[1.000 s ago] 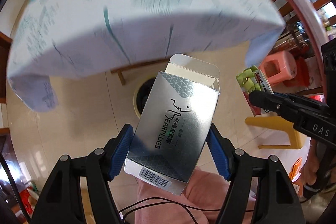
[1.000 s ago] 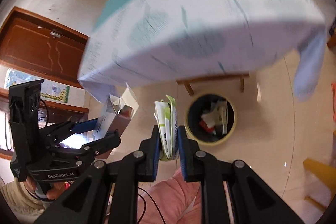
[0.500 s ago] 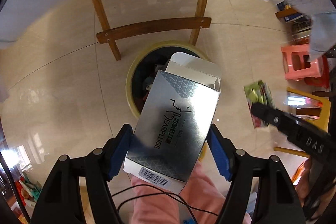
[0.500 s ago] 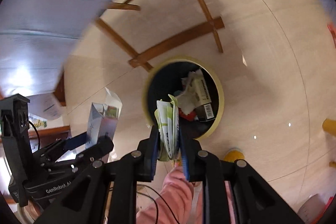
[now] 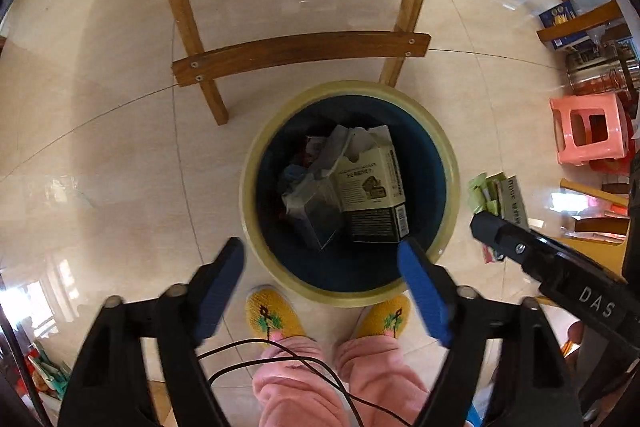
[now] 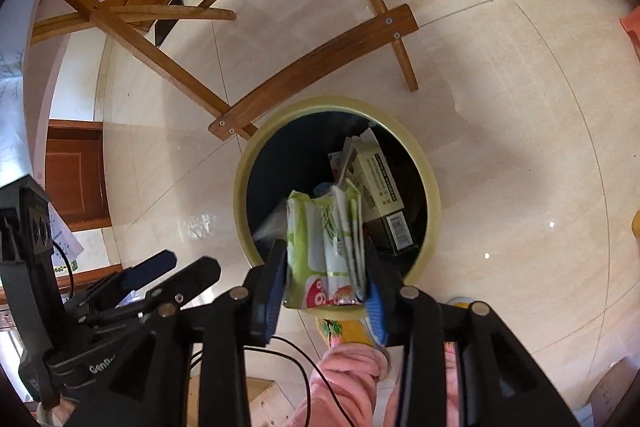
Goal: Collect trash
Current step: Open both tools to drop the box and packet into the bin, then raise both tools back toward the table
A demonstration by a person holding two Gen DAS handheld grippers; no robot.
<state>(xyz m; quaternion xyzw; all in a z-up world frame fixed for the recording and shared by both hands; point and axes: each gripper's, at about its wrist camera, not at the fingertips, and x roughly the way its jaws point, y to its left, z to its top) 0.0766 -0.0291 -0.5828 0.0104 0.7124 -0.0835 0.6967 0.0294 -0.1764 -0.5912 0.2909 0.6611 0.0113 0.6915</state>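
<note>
Glossy cream floor tiles (image 5: 120,147) underfoot, mirror-smooth, catching window glare. Above them, curved wooden legs and a screwed crossbar (image 5: 300,55) of honey-toned timber, the desk top itself out of frame. Below that, a round trash bin (image 5: 256,155): pale yellow plastic rim, dark blue liner, already part full with crumpled paper and a printed beige carton (image 5: 372,179). Beside the carton, a silvery, semi-reflective box (image 5: 320,215), lying deep in the bin, directly under the left gripper (image 5: 320,291).

Left gripper spread wide, blue pads bare, nothing between them, jaws just opened further; that piece looks delivered. Right gripper (image 6: 326,291) just opening as well, green-and-white snack wrappers (image 6: 324,247) still between its pads: crinkly printed foil, flattened and folded, a red patch at the lower end. Cannot tell whether the pads still press or the bundle is already slipping free. Position good either way, straight over the bin mouth.

Remaining, by the look of it: wrappers to fall clear, then whatever litter is left elsewhere, none visible here.

Smallest: yellow knitted slippers (image 5: 272,315) and fuzzy pink trouser cuffs at the bin's near edge.
</note>
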